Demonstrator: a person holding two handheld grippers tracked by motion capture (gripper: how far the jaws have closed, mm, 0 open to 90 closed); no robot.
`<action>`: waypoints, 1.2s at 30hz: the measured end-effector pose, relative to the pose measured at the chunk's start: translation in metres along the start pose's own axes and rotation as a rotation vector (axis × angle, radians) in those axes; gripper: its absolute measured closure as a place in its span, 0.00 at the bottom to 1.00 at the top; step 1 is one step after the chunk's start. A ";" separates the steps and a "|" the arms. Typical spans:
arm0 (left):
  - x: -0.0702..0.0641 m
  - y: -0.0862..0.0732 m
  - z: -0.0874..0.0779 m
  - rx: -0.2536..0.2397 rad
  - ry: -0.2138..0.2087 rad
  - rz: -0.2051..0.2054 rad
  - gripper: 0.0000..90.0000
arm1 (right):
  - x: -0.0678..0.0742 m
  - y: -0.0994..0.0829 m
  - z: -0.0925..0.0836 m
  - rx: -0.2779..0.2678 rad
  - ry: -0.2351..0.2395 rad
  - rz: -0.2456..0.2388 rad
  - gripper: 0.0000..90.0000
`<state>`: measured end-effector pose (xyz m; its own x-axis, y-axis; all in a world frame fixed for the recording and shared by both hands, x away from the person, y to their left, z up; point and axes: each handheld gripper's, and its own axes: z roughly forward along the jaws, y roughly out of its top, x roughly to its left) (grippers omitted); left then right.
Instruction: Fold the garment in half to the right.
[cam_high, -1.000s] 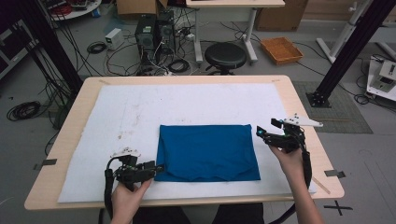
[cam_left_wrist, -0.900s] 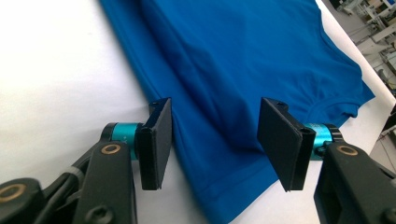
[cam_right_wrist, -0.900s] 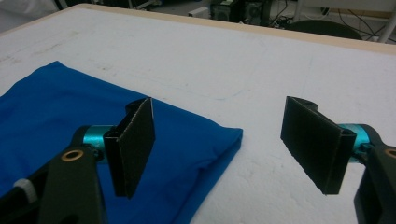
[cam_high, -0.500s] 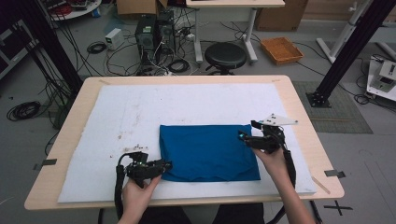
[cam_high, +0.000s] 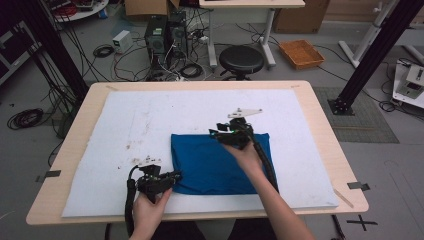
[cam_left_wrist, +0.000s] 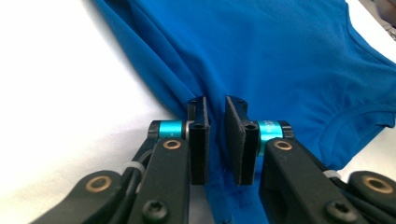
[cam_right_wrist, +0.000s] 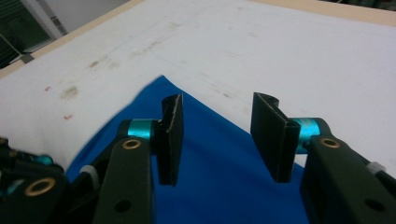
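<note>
A folded blue shirt lies flat on the white mat in the middle of the table. My left gripper sits at the shirt's near left corner. In the left gripper view its jaws have just been closing and now pinch a ridge of the blue shirt between the pads. My right gripper hovers over the shirt's far edge, near its middle. Its jaws have just been closing and stand half apart above the blue shirt, with nothing between the pads.
The mat covers most of the wooden table, and it is stained left of the shirt. Beyond the far edge stand a black stool, a computer tower and floor cables. A black frame post rises at the right.
My right gripper moved left along the shirt's far edge, from the right corner toward the middle, and its jaws narrowed. The left gripper stayed at the near left corner and closed onto the fabric.
</note>
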<state>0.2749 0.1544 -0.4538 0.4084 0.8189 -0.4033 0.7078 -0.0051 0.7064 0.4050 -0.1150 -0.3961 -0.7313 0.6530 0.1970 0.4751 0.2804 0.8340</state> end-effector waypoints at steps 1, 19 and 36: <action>0.000 0.000 0.000 -0.001 0.002 0.005 0.90 | 0.004 0.004 0.009 0.015 0.001 -0.005 0.63; -0.001 -0.002 -0.001 -0.010 0.012 0.011 0.91 | 0.060 0.035 0.140 0.252 -0.062 -0.133 0.75; -0.003 0.000 -0.003 -0.023 -0.018 0.018 0.93 | 0.060 0.045 0.143 0.249 -0.062 -0.136 0.97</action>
<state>0.2718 0.1540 -0.4512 0.4318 0.8082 -0.4004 0.6866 -0.0066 0.7270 0.4527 0.0369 -0.4202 -0.7687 0.6374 0.0536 0.4858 0.5272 0.6972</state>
